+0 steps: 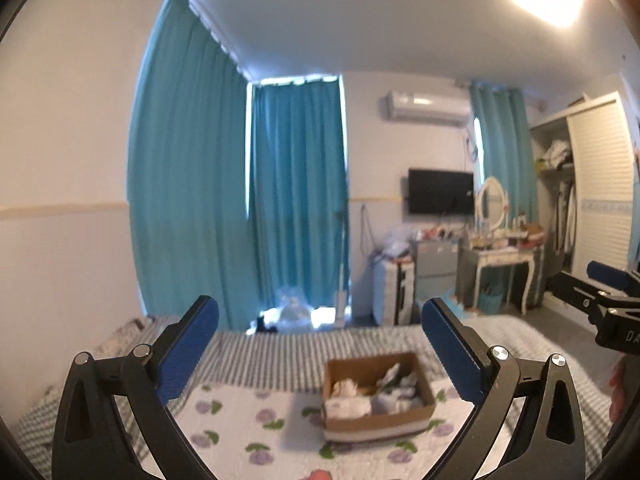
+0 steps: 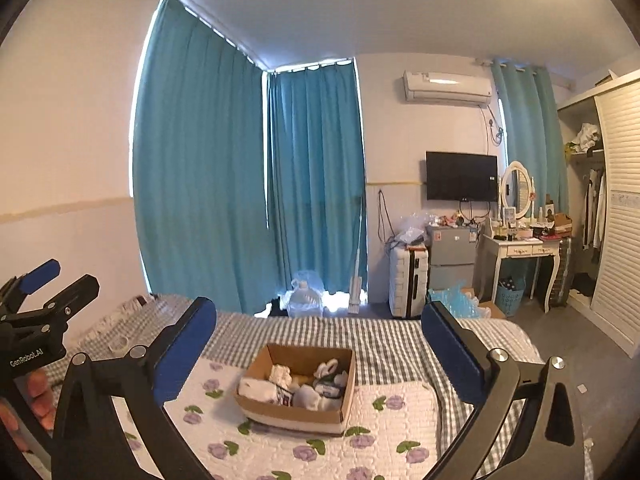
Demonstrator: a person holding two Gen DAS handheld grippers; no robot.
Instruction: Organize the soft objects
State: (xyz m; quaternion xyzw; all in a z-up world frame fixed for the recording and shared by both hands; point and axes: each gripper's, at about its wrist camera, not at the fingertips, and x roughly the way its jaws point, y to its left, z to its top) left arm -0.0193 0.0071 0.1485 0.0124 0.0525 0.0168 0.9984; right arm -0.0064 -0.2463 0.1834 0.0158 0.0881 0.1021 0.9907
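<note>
A brown cardboard box (image 1: 378, 394) (image 2: 298, 386) sits on a white floral quilt (image 1: 248, 424) (image 2: 384, 424) on the bed. Several rolled white and grey socks (image 1: 352, 402) (image 2: 308, 386) fill it. My left gripper (image 1: 320, 350) is open, held level above the bed's near side, with nothing between its blue pads (image 1: 188, 350). My right gripper (image 2: 320, 350) is open too, empty, facing the box from a little farther right. Each gripper appears at the edge of the other's view: the right gripper's finger (image 1: 608, 276) and the left gripper's finger (image 2: 40, 274).
A grey checked bedsheet (image 2: 384, 344) covers the bed. Teal curtains (image 2: 248, 160) hang behind it. Beyond the bed stand a suitcase (image 2: 408, 280), a small fridge (image 2: 450, 256), a white dressing table (image 2: 520, 252) and an open wardrobe (image 2: 600, 200). A person's fingers (image 2: 38, 400) hold the left gripper.
</note>
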